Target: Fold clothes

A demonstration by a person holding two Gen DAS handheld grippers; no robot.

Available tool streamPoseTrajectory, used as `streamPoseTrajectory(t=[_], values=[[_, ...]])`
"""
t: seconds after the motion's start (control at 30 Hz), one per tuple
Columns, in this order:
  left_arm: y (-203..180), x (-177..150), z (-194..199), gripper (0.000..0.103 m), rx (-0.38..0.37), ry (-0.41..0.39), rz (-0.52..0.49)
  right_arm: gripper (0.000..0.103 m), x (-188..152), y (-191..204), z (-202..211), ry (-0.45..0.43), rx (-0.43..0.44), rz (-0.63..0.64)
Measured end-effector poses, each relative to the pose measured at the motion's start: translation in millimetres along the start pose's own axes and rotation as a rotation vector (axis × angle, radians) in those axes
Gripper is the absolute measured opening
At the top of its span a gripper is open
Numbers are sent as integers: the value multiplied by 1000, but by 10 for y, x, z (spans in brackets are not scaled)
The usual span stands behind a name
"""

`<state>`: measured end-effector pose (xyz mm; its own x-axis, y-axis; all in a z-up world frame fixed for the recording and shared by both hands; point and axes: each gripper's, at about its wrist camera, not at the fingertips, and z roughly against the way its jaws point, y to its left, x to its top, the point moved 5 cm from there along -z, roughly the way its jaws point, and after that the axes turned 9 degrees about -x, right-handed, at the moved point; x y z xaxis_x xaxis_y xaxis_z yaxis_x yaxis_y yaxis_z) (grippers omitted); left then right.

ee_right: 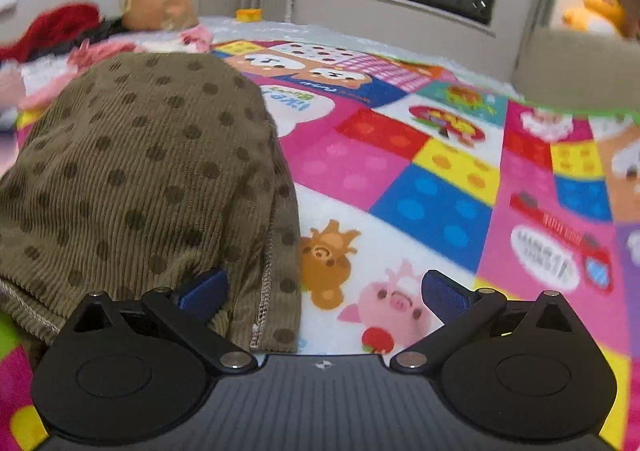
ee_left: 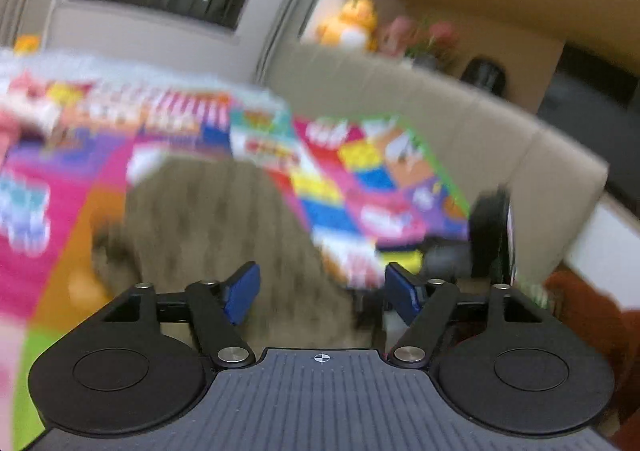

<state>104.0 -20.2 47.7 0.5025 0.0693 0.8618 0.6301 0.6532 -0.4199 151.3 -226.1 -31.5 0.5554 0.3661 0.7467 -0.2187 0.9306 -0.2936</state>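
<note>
Both tongs gape wide, holding nothing: right gripper point(ee_right: 322, 293) at the near hem of the brown dotted garment point(ee_right: 140, 179), left gripper point(ee_left: 320, 293) above it, view blurred. Garment lies doubled over on the play mat point(ee_right: 420, 179); could be mid-fold or finished. More clothes point(ee_right: 60, 35) piled beyond.

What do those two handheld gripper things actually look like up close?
Both look alike. The left gripper and right gripper each have a dark grey ribbed body with a small white crosshair mark, two round black discs, black linkage arms with silver pins, and blue fingertip pads. No cables, hands or sleeves show.
</note>
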Motion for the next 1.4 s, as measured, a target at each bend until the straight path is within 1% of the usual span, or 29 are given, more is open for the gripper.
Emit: streamPoseTrajectory(t=[0.07, 0.1, 0.13, 0.17, 0.2, 0.27, 0.33, 0.4, 0.43, 0.5, 0.57, 0.67, 0.77, 0.8, 0.87, 0.9, 0.97, 1.0, 1.03, 1.13, 1.17, 1.2, 1.27, 1.33, 1.37, 1.4], values=[[164, 183, -186, 80, 26, -16, -10, 103, 39, 99, 53, -29, -46, 68], [287, 218, -297, 80, 52, -2, 0, 103, 79, 126, 97, -50, -64, 103], [442, 199, -395, 79, 89, 29, 28, 103, 152, 121, 156, -78, -69, 117], [600, 174, -490, 75, 127, 62, 59, 103, 244, 99, 226, -108, -65, 117], [763, 115, -586, 75, 159, 107, 97, 103, 350, 56, 284, -135, -55, 103], [929, 7, -651, 76, 164, 137, 125, 103, 584, -29, 333, -175, -24, 49], [978, -39, -624, 77, 144, 123, 141, 103, 810, -76, 237, -189, 8, -3], [995, -63, -597, 77, 137, 116, 137, 103, 973, -37, -44, -151, 34, -33], [1004, -77, -593, 77, 135, 114, 134, 103, 1017, 14, -233, -110, 38, -32], [1027, -105, -585, 76, 139, 118, 125, 103, 982, 151, -652, -33, 8, 13], [1055, -133, -567, 74, 143, 122, 115, 103, 926, 196, -818, -26, 3, -3], [1074, -134, -550, 76, 133, 118, 117, 103, 889, 132, -789, -16, 12, -51], [1048, -136, -534, 76, 134, 112, 110, 103, 799, 29, -620, -9, 53, -104], [1035, -127, -511, 74, 138, 104, 113, 103, 768, -19, -562, -2, 78, -133], [1013, -93, -396, 76, 147, 75, 157, 103, 668, -149, -456, 31, 156, -224], [983, -91, -296, 82, 150, 55, 185, 103, 614, -217, -403, 48, 197, -272], [920, -89, -86, 92, 157, 13, 241, 103, 470, -341, -313, 85, 275, -352], [890, -128, -9, 94, 158, 4, 269, 103, 383, -386, -273, 100, 303, -377], [860, -170, 66, 94, 159, -4, 298, 103, 295, -414, -240, 105, 320, -395], [811, -376, 121, 94, 210, 34, 323, 103, 13, -422, -180, 139, 377, -476], [807, -444, 104, 94, 216, 53, 337, 103, -65, -404, -155, 147, 401, -503], [804, -494, 79, 94, 206, 61, 352, 103, -115, -368, -111, 142, 418, -520], [798, -589, 27, 93, 183, 75, 381, 103, -122, -255, -11, 109, 440, -497], [798, -588, -35, 84, 158, 79, 365, 103, -38, -130, -53, 91, 442, -458], [798, -585, -66, 72, 145, 81, 356, 101, 14, -68, -93, 84, 440, -437], [821, -582, -104, 66, 140, 85, 352, 98, 66, -5, -133, 77, 437, -417]])
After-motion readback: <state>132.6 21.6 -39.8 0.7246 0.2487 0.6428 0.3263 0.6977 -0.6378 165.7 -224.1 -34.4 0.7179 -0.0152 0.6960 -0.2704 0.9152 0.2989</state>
